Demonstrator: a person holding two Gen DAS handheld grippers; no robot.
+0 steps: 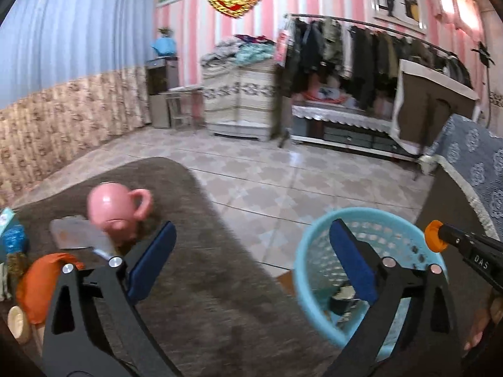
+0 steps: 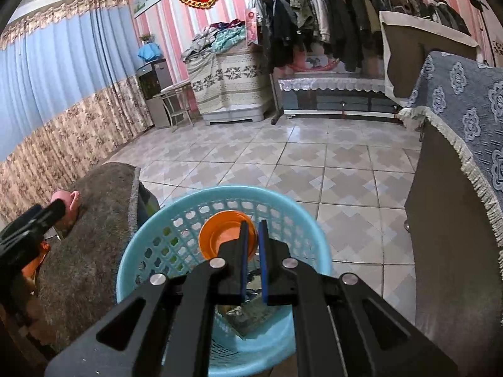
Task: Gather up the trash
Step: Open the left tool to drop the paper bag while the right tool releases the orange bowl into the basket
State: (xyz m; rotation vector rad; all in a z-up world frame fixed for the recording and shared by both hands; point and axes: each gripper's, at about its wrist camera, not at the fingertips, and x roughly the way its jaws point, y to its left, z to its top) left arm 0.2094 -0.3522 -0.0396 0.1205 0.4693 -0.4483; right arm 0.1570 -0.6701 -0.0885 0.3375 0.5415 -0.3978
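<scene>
A light blue plastic basket [image 2: 151, 254] stands on the floor beside a brown furry table cover [image 2: 91, 238]; it also shows in the left wrist view [image 1: 306, 270], with some wrappers in its bottom. My right gripper [image 2: 253, 224] is shut on the rim of an orange lid [image 2: 220, 238] and holds it above the basket's opening; the lid also shows at the gripper's tip in the left wrist view [image 1: 433, 236]. My left gripper [image 1: 251, 242] is open and empty over the brown cover's edge. A silver wrapper [image 1: 80, 235] and an orange object [image 1: 37, 286] lie on the cover.
A pink mug [image 1: 118, 205] lies on its side on the brown cover. A blue patterned sofa cover [image 2: 465, 100] hangs at the right. A clothes rack [image 2: 345, 15], a covered cabinet [image 2: 229, 75] and a low TV stand [image 2: 336, 97] line the far wall across tiled floor.
</scene>
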